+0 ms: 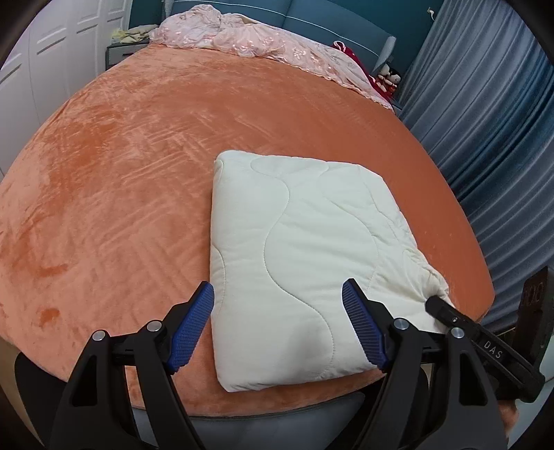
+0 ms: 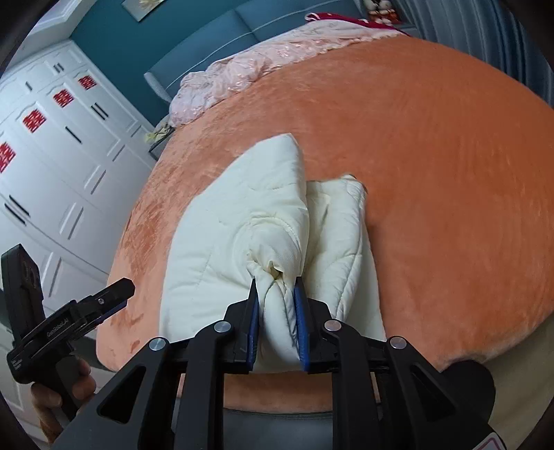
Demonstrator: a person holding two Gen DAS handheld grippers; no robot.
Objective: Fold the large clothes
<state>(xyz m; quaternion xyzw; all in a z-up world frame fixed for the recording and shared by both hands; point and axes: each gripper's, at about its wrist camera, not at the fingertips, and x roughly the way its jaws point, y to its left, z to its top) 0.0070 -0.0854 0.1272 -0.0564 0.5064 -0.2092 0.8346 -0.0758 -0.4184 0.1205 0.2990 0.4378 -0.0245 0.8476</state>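
Note:
A cream quilted blanket (image 1: 304, 256) lies folded into a thick rectangle on the orange bed (image 1: 121, 173), near its front edge. My left gripper (image 1: 277, 297) is open and empty, hovering just above the blanket's near left part. My right gripper (image 2: 276, 287) is shut on a bunched corner of the blanket (image 2: 266, 221) at its near right side; that corner is lifted and puckered. The right gripper also shows in the left wrist view (image 1: 439, 304), at the blanket's right corner. The left gripper shows in the right wrist view (image 2: 117, 287), open, left of the blanket.
A crumpled pink floral cover (image 1: 249, 38) lies along the head of the bed by the teal headboard (image 1: 329, 17). Grey-blue curtains (image 1: 484, 121) hang on the right side. White wardrobe doors (image 2: 52, 145) stand to the left. The orange bedspread (image 2: 432, 155) stretches beyond the blanket.

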